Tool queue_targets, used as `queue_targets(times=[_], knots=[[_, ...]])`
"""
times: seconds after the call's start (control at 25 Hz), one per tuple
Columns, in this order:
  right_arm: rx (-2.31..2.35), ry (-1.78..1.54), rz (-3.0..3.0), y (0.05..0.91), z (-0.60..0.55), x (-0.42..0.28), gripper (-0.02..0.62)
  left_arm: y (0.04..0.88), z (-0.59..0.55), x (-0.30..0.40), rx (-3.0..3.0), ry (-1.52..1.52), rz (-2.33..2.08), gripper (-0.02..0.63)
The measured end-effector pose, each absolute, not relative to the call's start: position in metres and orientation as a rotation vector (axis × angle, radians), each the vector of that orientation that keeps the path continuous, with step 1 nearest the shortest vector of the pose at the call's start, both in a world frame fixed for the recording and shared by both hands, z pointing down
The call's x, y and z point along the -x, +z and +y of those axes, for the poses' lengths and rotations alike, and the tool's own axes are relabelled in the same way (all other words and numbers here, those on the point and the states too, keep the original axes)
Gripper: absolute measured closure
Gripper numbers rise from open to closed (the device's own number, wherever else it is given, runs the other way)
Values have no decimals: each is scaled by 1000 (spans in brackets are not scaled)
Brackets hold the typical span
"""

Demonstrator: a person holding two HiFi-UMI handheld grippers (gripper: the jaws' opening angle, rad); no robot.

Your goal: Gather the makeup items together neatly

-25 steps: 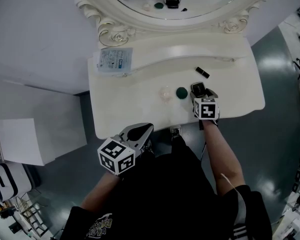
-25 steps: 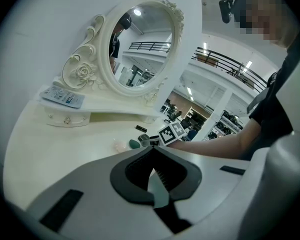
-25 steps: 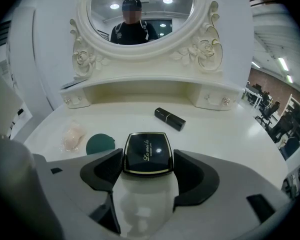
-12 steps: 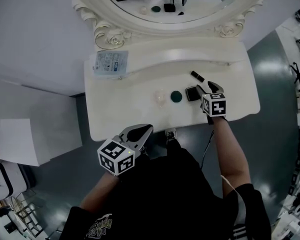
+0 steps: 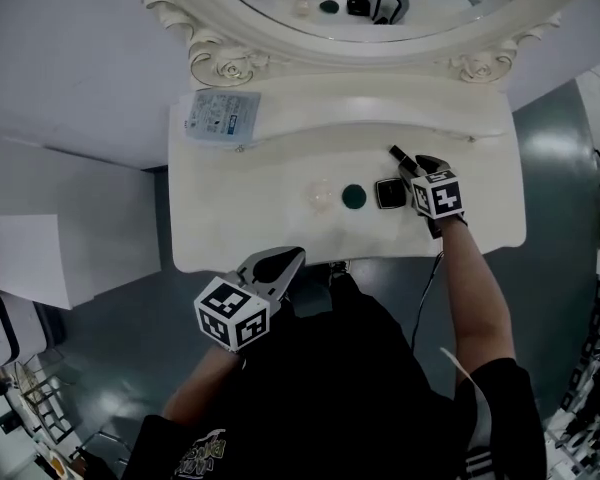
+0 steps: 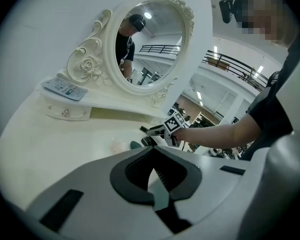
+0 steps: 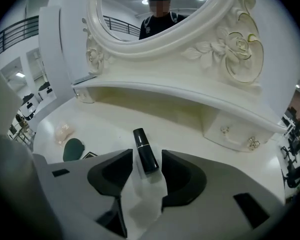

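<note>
Two black jaw pads of the right gripper stand a little apart on either side of a lipstick. They have just been closing, yet a sliver of tabletop shows on each side of the tube, so it is bracketed rather than pinched. The lipstick is a glossy black cylinder with a thin pale band near its far end, and it lies flat on the table, pointing away from this gripper. Just left of the same jaws sits a square black compact with a pale-edged lid. Beyond it on that side come a round, matte, dark green puff and then a small, translucent, pinkish piece, the three lying in a loose row. Far off to the gripper's left, on the raised shelf, lies a flat white packet; its blue label print is too small to read. Ahead of the jaws is a shallow drawer front with two small metal knobs, and above it rises the cream mirror frame, carved with roses. The left gripper is held off the table's near edge, its tips closed together on nothing.
</note>
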State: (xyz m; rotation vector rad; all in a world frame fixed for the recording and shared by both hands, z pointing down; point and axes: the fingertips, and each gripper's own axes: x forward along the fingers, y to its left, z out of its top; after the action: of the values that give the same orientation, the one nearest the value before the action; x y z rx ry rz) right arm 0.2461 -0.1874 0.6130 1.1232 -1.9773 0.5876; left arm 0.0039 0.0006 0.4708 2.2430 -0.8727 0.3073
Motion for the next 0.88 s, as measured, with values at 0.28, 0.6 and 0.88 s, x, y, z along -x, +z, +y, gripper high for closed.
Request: queue_targets(times=[0.28, 0.6, 0.88], knots=[[-1064, 592, -2002, 621, -195, -242, 445, 477, -14, -16, -2212, 295, -914, 598], [-1196, 598, -1990, 614, -192, -252, 482, 474, -28, -30, -2231, 301, -888, 598], [-1342, 674, -1949, 602, -165, -273, 482, 469, -36, -44, -2277, 321, -815, 598]])
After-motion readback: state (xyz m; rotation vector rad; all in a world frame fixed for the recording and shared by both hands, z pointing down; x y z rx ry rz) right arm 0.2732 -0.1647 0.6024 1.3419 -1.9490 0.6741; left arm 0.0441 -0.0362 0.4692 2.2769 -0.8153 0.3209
